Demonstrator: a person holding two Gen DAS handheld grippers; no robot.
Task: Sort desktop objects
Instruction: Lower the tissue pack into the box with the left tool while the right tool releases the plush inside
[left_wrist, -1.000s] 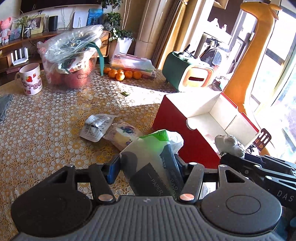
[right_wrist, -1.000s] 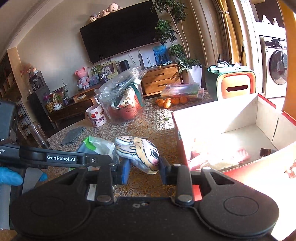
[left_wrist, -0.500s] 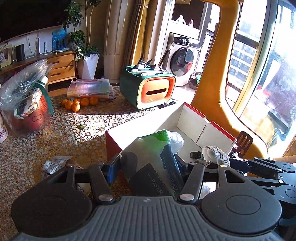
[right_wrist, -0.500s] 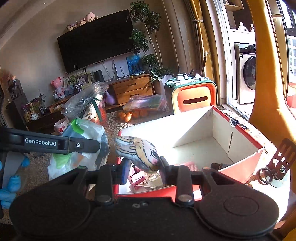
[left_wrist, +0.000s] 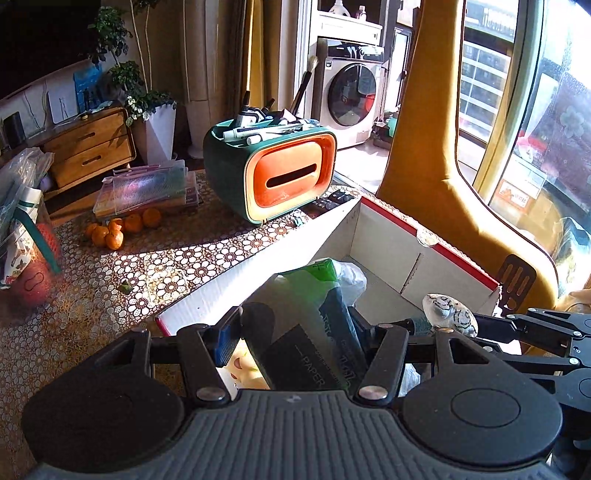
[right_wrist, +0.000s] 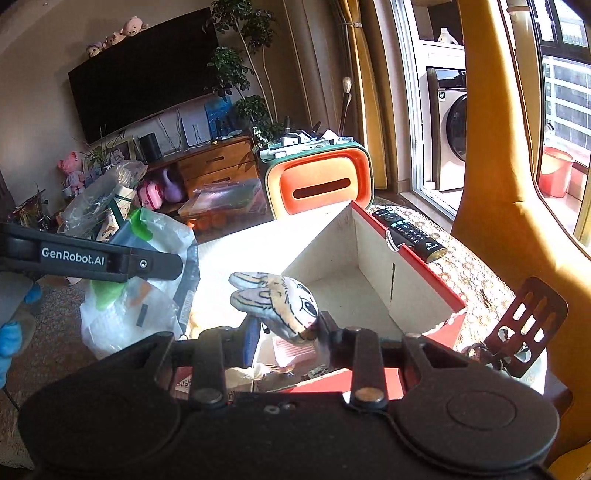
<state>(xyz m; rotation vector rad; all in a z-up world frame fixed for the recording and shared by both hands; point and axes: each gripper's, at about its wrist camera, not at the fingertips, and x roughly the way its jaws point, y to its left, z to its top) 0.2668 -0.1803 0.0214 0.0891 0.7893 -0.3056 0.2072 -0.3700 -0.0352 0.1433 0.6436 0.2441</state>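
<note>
My left gripper (left_wrist: 295, 332) is shut on a plastic bag of paper tissues (left_wrist: 314, 306) with a green top, held over the open red-and-white cardboard box (left_wrist: 391, 254). My right gripper (right_wrist: 284, 332) is shut on a small plush animal toy (right_wrist: 280, 301) and holds it above the same box (right_wrist: 373, 254). The toy also shows in the left wrist view (left_wrist: 448, 308), at the right. The bag shows in the right wrist view (right_wrist: 147, 280), beside the left gripper's arm. Several small items lie on the box floor, partly hidden.
A green-and-orange tissue holder (left_wrist: 273, 177) with pens stands behind the box. Oranges (left_wrist: 118, 229) and a clear case (left_wrist: 147, 188) lie further back left. A remote (right_wrist: 410, 232) and a brown slotted spatula (right_wrist: 532, 317) lie right of the box. A yellow chair back (left_wrist: 436, 173) rises right.
Both grippers have moved right from the tabletop to above the box, carrying the bag and the plush toy. Both stay shut on their loads.
</note>
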